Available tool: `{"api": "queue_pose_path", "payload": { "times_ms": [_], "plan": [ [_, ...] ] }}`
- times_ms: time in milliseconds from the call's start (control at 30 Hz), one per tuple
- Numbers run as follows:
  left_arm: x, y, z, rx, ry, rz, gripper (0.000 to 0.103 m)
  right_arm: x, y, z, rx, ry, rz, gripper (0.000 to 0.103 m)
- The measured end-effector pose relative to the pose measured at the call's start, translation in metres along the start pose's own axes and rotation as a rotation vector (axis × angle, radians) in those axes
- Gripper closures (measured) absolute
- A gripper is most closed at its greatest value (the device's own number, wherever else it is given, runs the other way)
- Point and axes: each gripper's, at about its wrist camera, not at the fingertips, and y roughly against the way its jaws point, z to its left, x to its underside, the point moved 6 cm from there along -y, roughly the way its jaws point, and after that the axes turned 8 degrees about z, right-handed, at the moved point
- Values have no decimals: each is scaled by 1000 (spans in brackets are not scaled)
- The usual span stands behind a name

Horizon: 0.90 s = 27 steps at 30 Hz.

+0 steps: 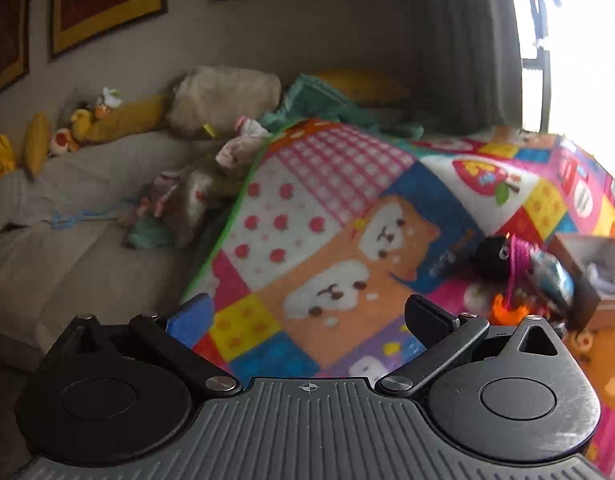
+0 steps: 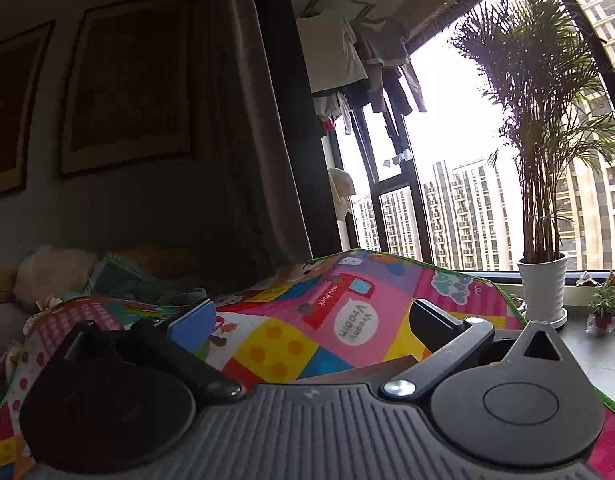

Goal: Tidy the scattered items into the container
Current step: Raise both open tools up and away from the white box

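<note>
My left gripper and right gripper hang with jaws apart and empty over the patchwork play mat, scattered toys heaped beside the cardboard box at its right edge, awaiting my next reach.

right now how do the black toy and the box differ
The black toy is dark, rounded and fuzzy with googly eyes; the box is brown, straight-sided and open on top. The toy lies out on the mat by other loose items; the box stands to its right with pale things inside. Both sit on the mat, right of the open left gripper.
</note>
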Motion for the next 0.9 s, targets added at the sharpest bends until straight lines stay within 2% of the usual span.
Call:
{"api": "queue_pose_path", "payload": {
  "times_ms": [100,200,300,367,467,600,700,800,833,900],
  "plan": [
    [3,-18,-33,42,-1,-43,0,1,-9,-31,-106,-38,107,0],
    [15,-45,-78,109,-36,-44,0,13,-14,-50,-174,-80,211,0],
    [28,-70,-124,194,-93,-29,0,31,-20,-51,-251,-84,321,0],
    [37,-81,-151,253,-141,-18,0,44,-22,-46,-272,-49,353,0],
    [53,-93,-181,326,-157,-7,0,65,-19,-32,-267,43,357,0],
    [75,-105,-204,396,-39,3,0,94,-20,-16,-219,152,357,0],
    [90,-115,-211,423,-3,-15,0,115,-21,-8,-198,224,370,1],
    [105,-130,-210,460,-13,16,0,128,-22,-9,-200,217,381,2],
    [109,-136,-208,474,-1,50,0,131,-23,-10,-201,205,383,2],
    [114,-142,-193,510,71,102,0,136,-26,-10,-188,185,394,2]
  ]
}}
